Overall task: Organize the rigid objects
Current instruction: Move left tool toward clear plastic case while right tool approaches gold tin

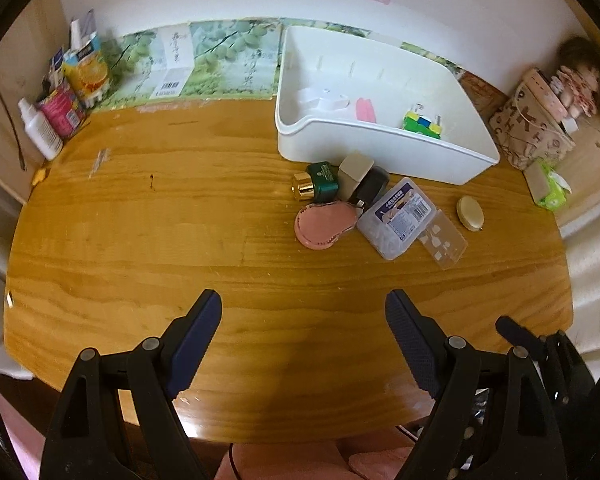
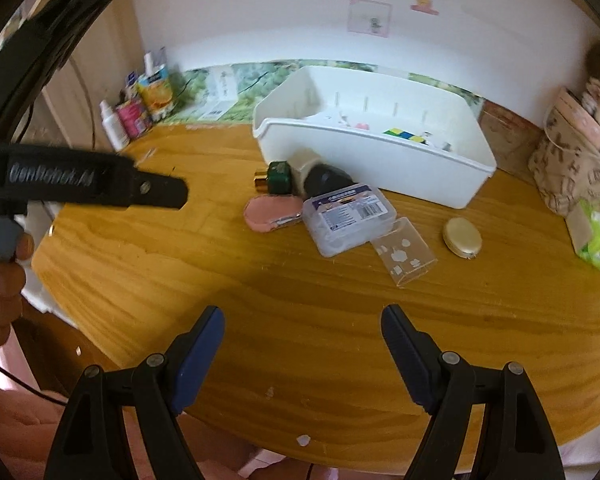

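Loose items, including green bottle [image 1: 319, 179] and clear box [image 1: 396, 218], lie right of centre before the white bin [image 1: 384, 152]. Left gripper [image 1: 303, 336] and right gripper [image 2: 302, 342]: both spread, empty, low over the bench [image 1: 140, 232]. Step judged: approach; next, reach forward to one item.

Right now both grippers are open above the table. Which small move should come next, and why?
Probably move the right gripper forward toward the gold oval case. It lies alone on the table, apart from the crowded pile, so open jaws can straddle it easily. The white bin just behind already holds some items.
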{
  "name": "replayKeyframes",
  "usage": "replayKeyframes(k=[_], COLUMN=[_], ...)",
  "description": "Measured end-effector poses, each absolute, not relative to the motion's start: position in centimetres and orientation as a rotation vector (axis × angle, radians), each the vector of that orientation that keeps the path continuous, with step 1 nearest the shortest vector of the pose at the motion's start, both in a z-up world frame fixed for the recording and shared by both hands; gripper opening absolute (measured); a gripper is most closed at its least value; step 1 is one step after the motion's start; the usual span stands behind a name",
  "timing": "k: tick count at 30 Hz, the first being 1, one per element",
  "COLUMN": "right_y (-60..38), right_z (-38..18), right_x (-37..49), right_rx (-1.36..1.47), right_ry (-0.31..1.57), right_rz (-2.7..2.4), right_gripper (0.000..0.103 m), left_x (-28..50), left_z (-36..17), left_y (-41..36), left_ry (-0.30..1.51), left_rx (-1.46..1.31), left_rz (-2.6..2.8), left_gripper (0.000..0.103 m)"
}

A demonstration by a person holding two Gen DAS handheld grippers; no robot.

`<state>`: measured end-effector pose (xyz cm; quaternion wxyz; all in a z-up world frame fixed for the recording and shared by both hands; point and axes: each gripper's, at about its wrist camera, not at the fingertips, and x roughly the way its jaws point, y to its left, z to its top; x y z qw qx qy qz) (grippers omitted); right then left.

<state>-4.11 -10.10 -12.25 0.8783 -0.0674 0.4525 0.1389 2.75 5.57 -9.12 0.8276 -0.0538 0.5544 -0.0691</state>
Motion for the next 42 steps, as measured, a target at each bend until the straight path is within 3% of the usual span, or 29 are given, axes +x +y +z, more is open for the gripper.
replayKeyframes(k=[23, 42], right_y=[-17.1, -24.8], right_z=[-13.3, -16.8], right_x=[-1.6, 4.1], right_rx=[-0.391, -0.36], right_ry=[0.911, 0.94], right_rz=[0.569, 0.495], right_gripper=[0.081, 0.081], left_x=[1.5, 4.7], left_z=[-11.0, -15.3], left_y=[-1.2, -5.7], left_ry=[1.256, 1.511], left_rx=[-0.275, -0.386], left_rz=[0.116, 0.11], left_gripper=[0.086, 0.086])
